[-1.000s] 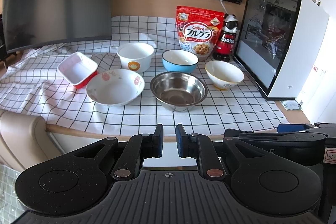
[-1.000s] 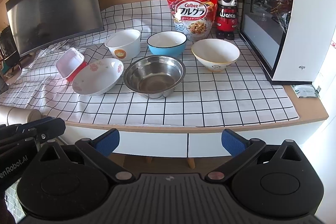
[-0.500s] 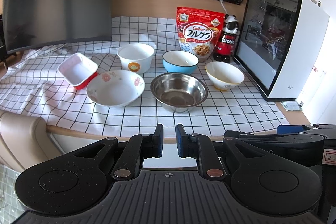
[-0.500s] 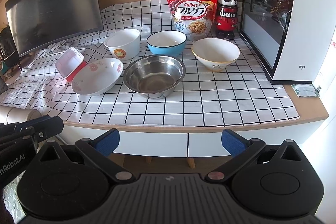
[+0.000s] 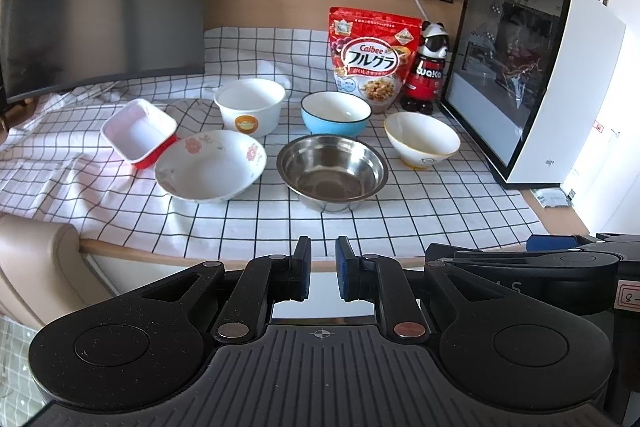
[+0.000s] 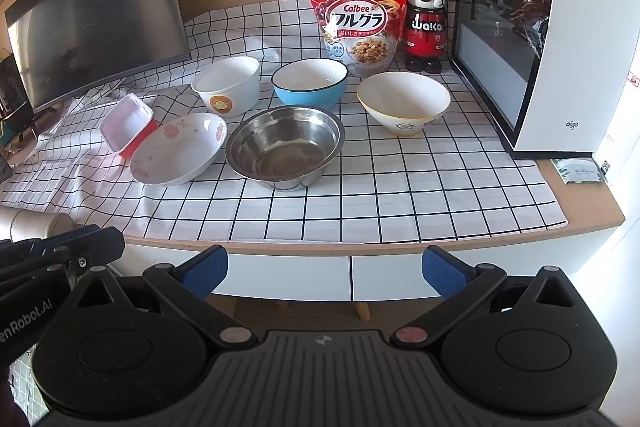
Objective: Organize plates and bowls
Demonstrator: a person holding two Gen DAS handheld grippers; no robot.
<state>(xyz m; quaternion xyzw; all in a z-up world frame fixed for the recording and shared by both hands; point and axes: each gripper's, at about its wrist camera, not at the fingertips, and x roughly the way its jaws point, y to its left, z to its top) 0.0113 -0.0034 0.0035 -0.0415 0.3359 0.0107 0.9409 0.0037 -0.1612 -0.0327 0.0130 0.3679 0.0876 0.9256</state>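
Note:
Several dishes stand on the checked tablecloth (image 5: 360,227): a steel bowl (image 5: 332,171) in front, a flowered white bowl (image 5: 210,165) to its left, a red-and-white square dish (image 5: 138,131) leaning on it, a white cup-bowl (image 5: 250,107), a blue bowl (image 5: 335,113) and a cream bowl (image 5: 422,139). All also show in the right wrist view, with the steel bowl (image 6: 285,147) nearest. My left gripper (image 5: 322,267) is nearly shut and empty, off the table's front edge. My right gripper (image 6: 324,267) is open and empty, also in front of the edge.
A red cereal bag (image 5: 374,63) and a panda bottle (image 5: 428,67) stand behind the bowls. A white appliance (image 5: 532,75) stands at the right, a dark monitor (image 5: 100,15) at the back left. A beige chair (image 5: 36,259) is at the lower left.
Both grippers have crept slightly forward toward the table. Their jaws have not changed and no dish has moved.

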